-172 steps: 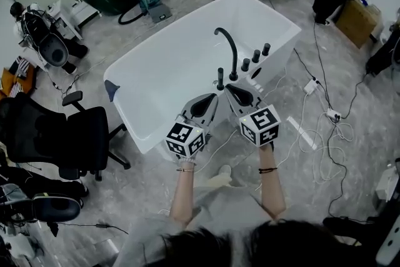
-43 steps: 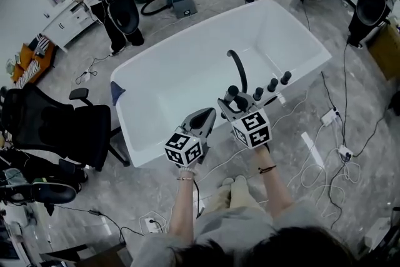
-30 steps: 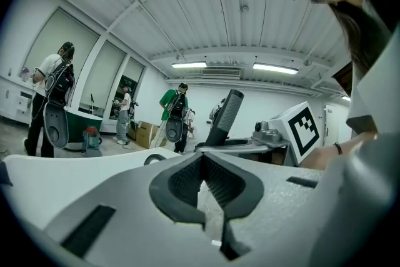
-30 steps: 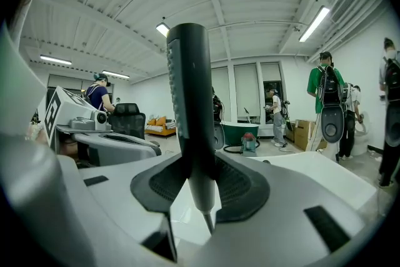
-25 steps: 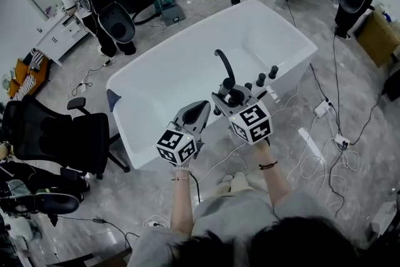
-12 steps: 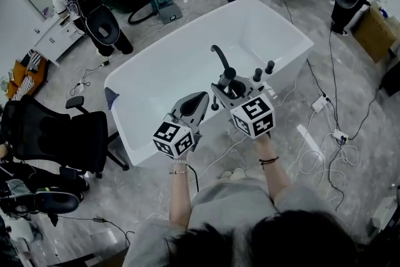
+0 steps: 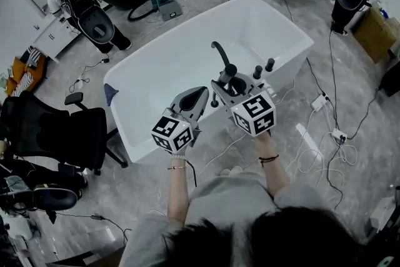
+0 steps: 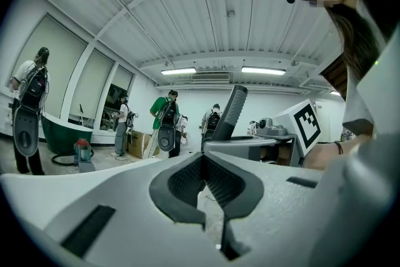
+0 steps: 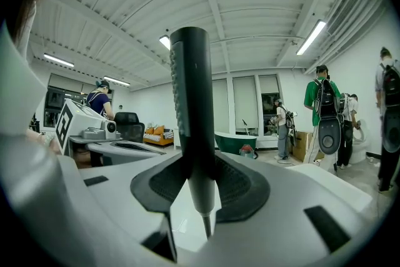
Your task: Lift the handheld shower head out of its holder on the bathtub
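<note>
Clamped in the right gripper (image 9: pixel 199 187), the shower head (image 9: pixel 189 90) stood upright toward 12 o'clock; the empty left gripper (image 8: pixel 204 166) sat closed at 9 o'clock.

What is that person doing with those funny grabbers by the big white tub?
A person stands at a white bathtub with a gripper in each hand. The right gripper is closed on the dark handle of the handheld shower head, holding it upright near the curved faucet. The handle's thin lower end shows below the pads, so it seems to be out of its holder. The left gripper is shut with nothing in it, beside the right one.
</note>
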